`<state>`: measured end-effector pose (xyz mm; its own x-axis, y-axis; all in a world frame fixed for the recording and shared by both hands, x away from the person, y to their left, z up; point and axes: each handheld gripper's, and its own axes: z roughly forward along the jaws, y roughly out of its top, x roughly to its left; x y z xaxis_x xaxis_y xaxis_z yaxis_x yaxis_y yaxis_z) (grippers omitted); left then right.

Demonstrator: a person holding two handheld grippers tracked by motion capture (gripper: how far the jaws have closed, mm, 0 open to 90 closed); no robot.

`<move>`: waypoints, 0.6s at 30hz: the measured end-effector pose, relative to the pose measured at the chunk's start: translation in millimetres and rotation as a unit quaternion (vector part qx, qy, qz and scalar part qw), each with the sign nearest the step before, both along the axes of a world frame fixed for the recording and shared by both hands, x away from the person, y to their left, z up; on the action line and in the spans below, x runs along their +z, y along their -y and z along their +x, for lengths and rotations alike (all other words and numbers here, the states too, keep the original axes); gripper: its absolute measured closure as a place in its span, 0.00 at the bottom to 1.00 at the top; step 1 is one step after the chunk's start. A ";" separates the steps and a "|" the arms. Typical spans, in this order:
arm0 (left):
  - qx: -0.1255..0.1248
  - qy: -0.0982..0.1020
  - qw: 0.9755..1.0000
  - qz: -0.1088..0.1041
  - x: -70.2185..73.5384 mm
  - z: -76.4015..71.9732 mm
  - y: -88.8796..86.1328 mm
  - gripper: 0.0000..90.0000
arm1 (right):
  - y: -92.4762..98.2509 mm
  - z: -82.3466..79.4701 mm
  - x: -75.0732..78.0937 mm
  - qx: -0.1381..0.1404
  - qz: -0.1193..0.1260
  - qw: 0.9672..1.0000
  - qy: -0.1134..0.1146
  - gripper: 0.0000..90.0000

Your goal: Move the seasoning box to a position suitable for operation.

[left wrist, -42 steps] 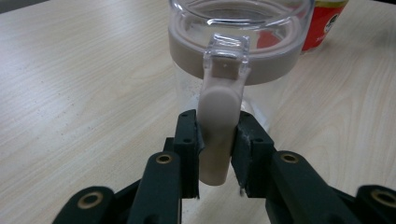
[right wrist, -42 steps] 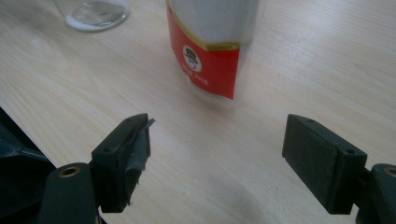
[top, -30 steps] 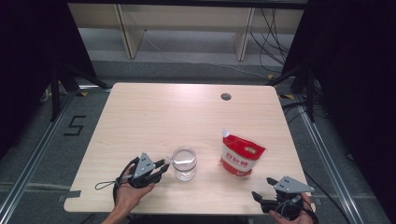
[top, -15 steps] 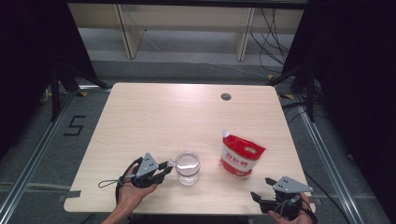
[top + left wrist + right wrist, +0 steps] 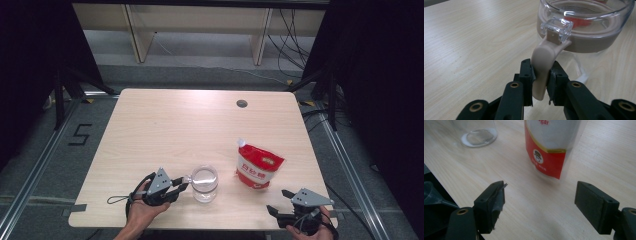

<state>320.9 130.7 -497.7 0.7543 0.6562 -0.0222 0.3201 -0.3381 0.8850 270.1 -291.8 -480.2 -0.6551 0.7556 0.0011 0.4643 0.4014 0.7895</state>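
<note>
A clear glass jar [image 5: 205, 182] with a clear lid stands near the table's front edge. In the left gripper view a beige latch [image 5: 544, 67] hangs from the rim of the jar [image 5: 586, 27]. My left gripper [image 5: 541, 75] is shut on that latch, and in the high view the left gripper [image 5: 182, 184] reaches the jar from its left. A red-and-white sugar pouch [image 5: 257, 167] stands upright to the right of the jar. My right gripper [image 5: 279, 201] rests open at the front right corner, with the pouch [image 5: 551, 145] ahead of its jaws and the right gripper [image 5: 540, 197] holding nothing.
The light wooden table [image 5: 190, 130] has a round cable hole [image 5: 242, 103] at the back right. A thin cable [image 5: 120, 199] trails from the left gripper toward the front edge. Dark curtains flank the table, and a floor marking "5" [image 5: 80, 135] lies to the left.
The jar and my left gripper have shifted slightly right and toward the front edge. The right gripper and the pouch have stayed where they were.
</note>
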 end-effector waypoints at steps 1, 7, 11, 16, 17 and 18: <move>0.000 0.000 1.000 0.000 0.0 0.0 0.0 0.84 | 0.0 0.0 0.0 0.000 0.000 1.000 0.000 0.28; -0.027 -0.012 1.000 -0.006 0.9 -2.1 3.1 0.82 | 0.7 3.1 -2.9 0.003 0.000 1.000 -0.003 0.28; -0.047 -0.052 0.997 -0.019 -0.2 -0.8 -0.2 0.61 | -1.3 5.1 -2.8 0.008 -0.002 1.000 -0.003 0.28; -0.033 -0.033 0.999 -0.007 6.6 -4.7 -6.2 0.44 | -1.6 4.7 -2.1 0.011 0.001 1.000 -0.003 0.28; -0.033 -0.033 0.999 -0.007 6.6 -4.7 -6.2 0.43 | -1.4 4.6 -1.9 0.010 0.000 1.000 -0.003 0.28; -0.032 -0.030 0.999 -0.007 8.6 -6.1 -6.8 0.43 | -1.4 4.6 -1.9 0.010 0.000 1.000 -0.003 0.28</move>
<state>314.8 137.5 -489.1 0.7923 0.6053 -0.0768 0.3503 -0.3482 0.8695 274.7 -290.4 -482.1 -0.6706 0.7418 0.0040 0.4602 0.4118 0.7866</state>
